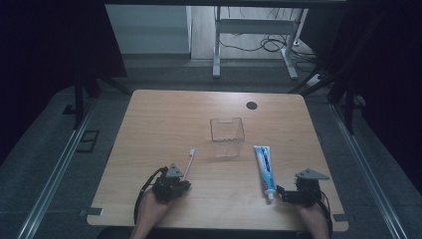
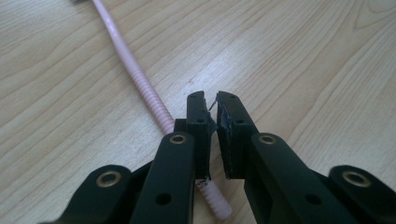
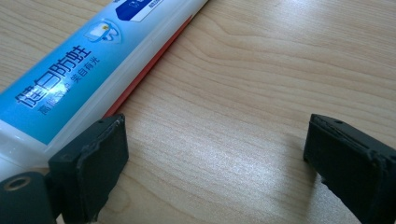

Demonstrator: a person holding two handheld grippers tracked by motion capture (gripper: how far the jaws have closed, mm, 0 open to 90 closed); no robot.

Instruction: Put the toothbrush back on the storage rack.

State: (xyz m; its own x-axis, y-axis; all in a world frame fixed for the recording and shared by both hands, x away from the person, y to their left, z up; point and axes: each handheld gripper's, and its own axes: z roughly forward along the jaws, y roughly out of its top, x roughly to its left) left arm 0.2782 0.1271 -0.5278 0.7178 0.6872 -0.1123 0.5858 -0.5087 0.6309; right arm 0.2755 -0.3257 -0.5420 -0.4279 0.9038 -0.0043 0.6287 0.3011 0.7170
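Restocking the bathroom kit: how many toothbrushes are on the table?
1. The pink toothbrush lies left of the clear container, its handle end beside the shut left tool. Nothing seems to hide another.

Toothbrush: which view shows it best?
High view: the whole toothbrush shows, white head to pink handle, beside the left gripper. The left gripper view gives a close look at its ribbed handle, passing behind the shut jaws, head cropped.
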